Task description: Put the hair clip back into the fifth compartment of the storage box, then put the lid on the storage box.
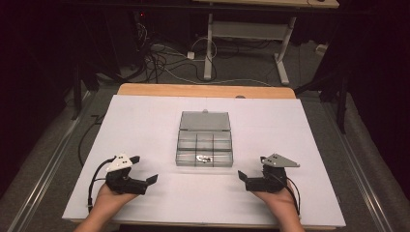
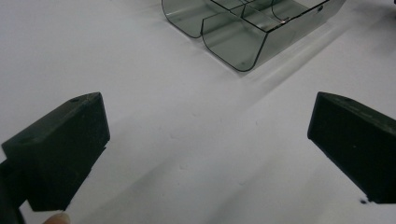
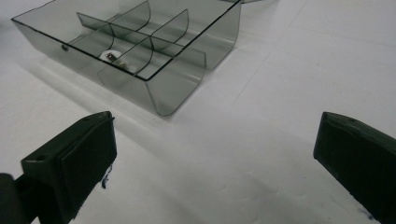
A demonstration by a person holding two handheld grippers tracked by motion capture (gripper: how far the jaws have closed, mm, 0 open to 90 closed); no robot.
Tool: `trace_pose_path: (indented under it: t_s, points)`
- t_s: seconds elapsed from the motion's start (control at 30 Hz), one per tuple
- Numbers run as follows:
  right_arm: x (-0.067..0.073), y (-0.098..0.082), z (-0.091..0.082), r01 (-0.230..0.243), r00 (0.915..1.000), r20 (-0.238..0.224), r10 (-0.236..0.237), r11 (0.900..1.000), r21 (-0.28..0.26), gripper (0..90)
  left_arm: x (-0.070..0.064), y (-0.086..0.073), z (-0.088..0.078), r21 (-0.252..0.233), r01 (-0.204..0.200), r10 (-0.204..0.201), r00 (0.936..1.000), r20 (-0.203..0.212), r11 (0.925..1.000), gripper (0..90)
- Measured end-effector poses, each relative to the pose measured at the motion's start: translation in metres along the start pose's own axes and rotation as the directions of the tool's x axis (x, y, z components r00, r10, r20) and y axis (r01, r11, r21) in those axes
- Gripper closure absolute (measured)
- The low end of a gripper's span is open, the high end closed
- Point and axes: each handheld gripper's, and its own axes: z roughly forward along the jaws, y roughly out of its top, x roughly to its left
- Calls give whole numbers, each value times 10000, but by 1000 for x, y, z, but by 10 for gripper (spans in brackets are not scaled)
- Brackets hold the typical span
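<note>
Right now the clear smoky-grey plastic compartment box (image 1: 204, 145), lid swung open toward the top of the frame, sits in the middle of the white table sheet (image 1: 145, 121), with a small white-and-metal piece (image 1: 204, 157) in its front middle compartment. Both grippers rest well short of it, near the bottom edge: the left gripper (image 1: 147, 169) at lower left, the right gripper (image 1: 249, 168) at lower right. Each hand lies low on the sheet, angled inward, jaws spread wide with nothing between them.

dim room, grey floor (image 1: 43, 159), tangled cables (image 1: 159, 60), white-legged desk (image 1: 251, 29) behind.
</note>
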Motion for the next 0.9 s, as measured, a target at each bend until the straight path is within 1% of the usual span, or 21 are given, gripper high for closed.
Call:
trace_pose_path:
  t_s: [0.1, 0.17, 0.23, 0.27, 0.3, 0.33, 0.43, 0.5, 0.53, 0.6, 0.67, 0.7, 0.8, 0.9]
  points:
    - [-2, 2, 1, -85, 9999, 79, 85, 10000, -31, 1, -2, 2, 1, -87, -23, 24, 10000, 67, 10000, 0]
    - [-4, 4, 3, -127, 9997, 190, 127, 9999, -34, 1, -3, 3, 1, -204, 137, -134, 9998, 158, 9997, 0]
    - [-6, 5, 6, -109, 9998, 166, 112, 9998, -171, 1, -3, 6, 2, -186, 184, -182, 9998, 100, 9997, 0]
    - [-7, 7, 7, -152, 9998, 113, 153, 9998, -121, 1, -3, 8, 3, -165, 262, -259, 9994, 217, 9995, 0]
    - [-7, 8, 9, -108, 9999, 84, 109, 9999, -121, 1, -2, 10, 5, -178, 384, -376, 9983, 444, 9991, 0]
    - [-8, 9, 11, -60, 9999, 120, 62, 9998, -188, 2, -1, 12, 6, -207, 475, -463, 9975, 525, 9987, 0]
    - [-10, 13, 16, -125, 9998, 144, 127, 9998, -137, 2, 1, 21, 9, -429, 558, -542, 9978, 385, 9975, 0]
    - [-13, 16, 19, -110, 9997, 206, 113, 9999, -129, 2, 2, 26, 12, -479, 604, -588, 9977, 332, 9970, 0]
    - [-15, 17, 20, -173, 9996, 218, 176, 9998, -104, 2, 3, 29, 15, -444, 576, -563, 9979, 306, 9974, 0]
    - [-17, 20, 22, -154, 9995, 288, 155, 9999, -55, 2, 6, 33, 19, -482, 428, -421, 9990, 162, 9979, 0]
    - [-19, 23, 24, -173, 9993, 319, 173, 9999, 6, 2, 10, 36, 24, -307, 421, -417, 9991, 111, 9986, 0]
    - [-20, 25, 25, -217, 9990, 384, 216, 9998, 17, 2, 11, 38, 27, -223, 424, -423, 9991, 21, 9989, 0]
    - [-23, 29, 28, -319, 9985, 438, 321, 9995, -37, 2, 16, 41, 35, -122, 573, -573, 9984, -1, 9983, 0]
    - [-25, 35, 31, -269, 9984, 499, 271, 9996, -52, 2, 19, 44, 41, -63, 583, -584, 9981, -183, 9983, 0]
